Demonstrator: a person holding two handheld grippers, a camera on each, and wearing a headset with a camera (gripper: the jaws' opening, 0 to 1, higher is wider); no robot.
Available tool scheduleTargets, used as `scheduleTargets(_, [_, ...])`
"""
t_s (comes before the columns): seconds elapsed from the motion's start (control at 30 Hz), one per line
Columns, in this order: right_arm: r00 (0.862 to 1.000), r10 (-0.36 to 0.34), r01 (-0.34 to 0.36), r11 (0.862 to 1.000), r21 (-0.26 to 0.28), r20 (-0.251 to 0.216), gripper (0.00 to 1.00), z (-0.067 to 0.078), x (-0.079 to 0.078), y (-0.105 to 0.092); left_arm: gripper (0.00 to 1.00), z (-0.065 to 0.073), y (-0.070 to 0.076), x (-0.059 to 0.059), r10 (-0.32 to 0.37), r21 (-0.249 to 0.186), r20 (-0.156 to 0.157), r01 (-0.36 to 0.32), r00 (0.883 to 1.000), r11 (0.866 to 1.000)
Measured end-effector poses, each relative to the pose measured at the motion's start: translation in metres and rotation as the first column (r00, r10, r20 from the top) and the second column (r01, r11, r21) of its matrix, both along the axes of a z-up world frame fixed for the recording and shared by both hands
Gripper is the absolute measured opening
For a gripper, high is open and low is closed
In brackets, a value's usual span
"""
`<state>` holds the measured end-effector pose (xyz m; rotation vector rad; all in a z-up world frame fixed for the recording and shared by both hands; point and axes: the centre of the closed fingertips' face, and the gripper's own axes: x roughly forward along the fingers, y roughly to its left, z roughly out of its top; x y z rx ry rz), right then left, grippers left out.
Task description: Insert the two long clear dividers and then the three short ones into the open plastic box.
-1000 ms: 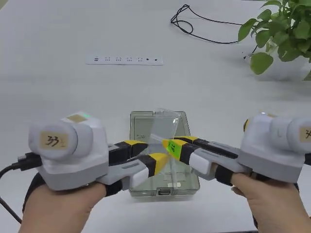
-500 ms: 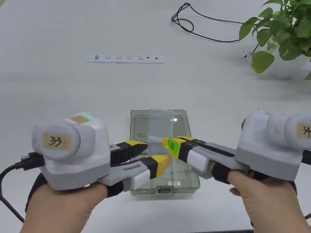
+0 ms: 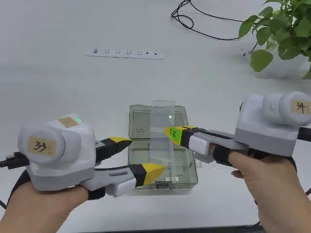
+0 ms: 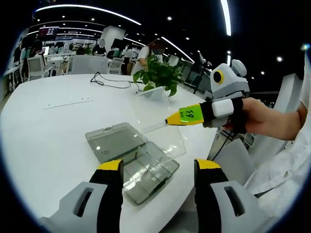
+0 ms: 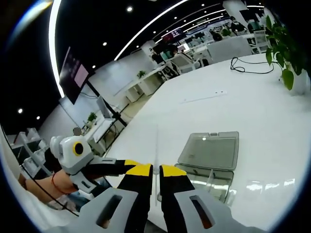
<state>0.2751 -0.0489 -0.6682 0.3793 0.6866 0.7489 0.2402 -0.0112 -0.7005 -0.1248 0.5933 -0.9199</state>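
The open clear plastic box (image 3: 186, 167) lies on the white table in front of me, its lid (image 3: 140, 121) laid flat behind it. My right gripper (image 3: 171, 132) comes in from the right, shut on a long clear divider (image 3: 163, 119) that stands upright over the box's middle. The right gripper view has the divider (image 5: 156, 141) edge-on between that gripper's (image 5: 155, 171) jaws, with the box (image 5: 214, 177) beyond. My left gripper (image 3: 136, 156) is open at the box's near left corner, apart from the divider. From the left gripper (image 4: 159, 166) I see box (image 4: 146, 180) and divider (image 4: 158, 124).
A white power strip (image 3: 125, 52) lies further back on the table, with a black cable (image 3: 204, 22) behind it. A green potted plant (image 3: 279, 29) stands at the far right. The table's front edge runs just below the box.
The left gripper's jaws have spread wider and it has drawn back to the left, away from the divider. The divider now stands more upright in the right gripper.
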Motion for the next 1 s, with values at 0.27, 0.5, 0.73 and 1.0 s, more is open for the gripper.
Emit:
scheduleTargets(0.27, [0.996, -0.007, 0.0, 0.998, -0.068, -0.089, 0.06, -0.01, 0.005, 0.001, 0.77, -0.01, 0.011, -0.008, -0.076, 0.056, 0.053, 0.073, 0.996, 0.996])
scheduleTargets(0.5, [0.986, -0.012, -0.009, 0.992, -0.126, -0.166, 0.06, -0.017, 0.01, 0.004, 0.94, -0.019, 0.019, -0.009, -0.132, 0.087, 0.081, 0.125, 0.988, 0.988])
scheduleTargets(0.73, [0.962, -0.05, -0.009, 0.977, -0.211, -0.268, 0.06, -0.027, 0.018, 0.003, 1.0, -0.028, 0.029, -0.008, -0.187, 0.107, 0.092, 0.177, 0.978, 0.978])
scheduleTargets(1.0, [0.917, -0.107, -0.015, 0.954, -0.299, -0.385, 0.06, -0.043, 0.022, -0.002, 1.0, -0.04, 0.041, -0.007, -0.237, 0.129, 0.091, 0.224, 0.967, 0.966])
